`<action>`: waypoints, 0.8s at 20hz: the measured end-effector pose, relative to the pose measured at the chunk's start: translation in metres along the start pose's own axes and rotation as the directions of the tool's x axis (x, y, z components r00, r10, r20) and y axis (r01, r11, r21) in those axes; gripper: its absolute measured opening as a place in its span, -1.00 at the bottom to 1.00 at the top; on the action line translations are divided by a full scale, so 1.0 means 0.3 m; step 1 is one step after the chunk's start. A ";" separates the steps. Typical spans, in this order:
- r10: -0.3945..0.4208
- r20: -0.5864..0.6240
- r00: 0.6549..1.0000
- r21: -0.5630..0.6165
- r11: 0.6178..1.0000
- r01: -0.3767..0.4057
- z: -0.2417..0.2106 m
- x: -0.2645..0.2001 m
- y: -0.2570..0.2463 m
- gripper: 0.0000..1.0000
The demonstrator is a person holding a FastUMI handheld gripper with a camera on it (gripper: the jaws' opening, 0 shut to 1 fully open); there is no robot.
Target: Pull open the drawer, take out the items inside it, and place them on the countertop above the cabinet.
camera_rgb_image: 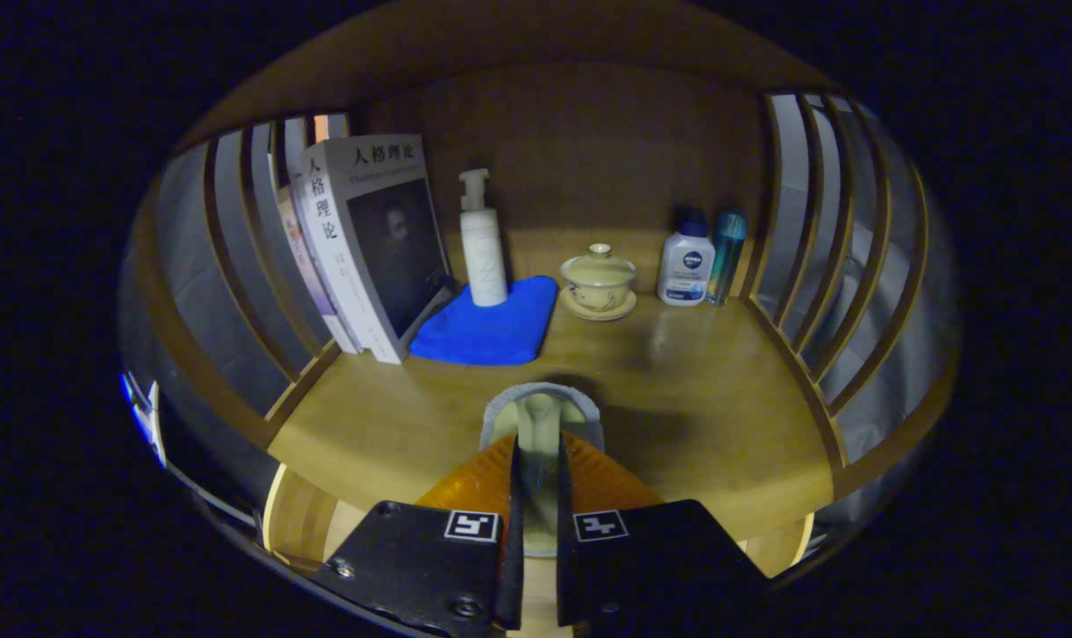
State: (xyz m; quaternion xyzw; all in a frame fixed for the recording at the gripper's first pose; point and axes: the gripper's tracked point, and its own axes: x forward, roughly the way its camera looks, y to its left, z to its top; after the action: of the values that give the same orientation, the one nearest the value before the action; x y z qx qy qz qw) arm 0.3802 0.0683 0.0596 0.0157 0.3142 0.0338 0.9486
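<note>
- Gripper (536, 483): we found its fingers drawn narrow, clamped on a pale item (540, 416) held between them.
- Item: cream-coloured, with a grey fuzzy rim around its far end; we could not tell what it was. It sat over the front part of the countertop (695, 416), whether touching it or just above we could not tell.
- Books (368, 239): we noted them leaning against the left slatted side, beyond the fingers and to their left.
- Blue cloth (487, 323): lay flat beside the books, near the back.
- White pump bottle (483, 239): stood upright on the cloth's far edge.
- Lidded cup (599, 279): sat on a saucer, right of the cloth.
- Two small bottles (703, 257): stood together in the back right corner.
- We saw bare wood between the held item and these things.
</note>
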 end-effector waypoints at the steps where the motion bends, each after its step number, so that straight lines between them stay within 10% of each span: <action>1: 0.000 0.003 1.000 -0.001 1.000 0.000 -0.002 0.008 0.000 -0.60; 8: -0.045 0.080 0.996 -0.095 0.994 0.053 -0.022 0.029 -0.004 0.31; 13: -0.040 0.301 0.953 -0.202 0.974 0.105 0.024 -0.107 0.061 0.34; 16: 0.000 0.453 0.891 -0.271 0.953 0.138 0.004 -0.269 0.130 0.70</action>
State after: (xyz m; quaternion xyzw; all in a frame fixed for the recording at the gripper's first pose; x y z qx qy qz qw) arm 0.3141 0.1013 0.1105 -0.1304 0.0791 0.0418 0.9874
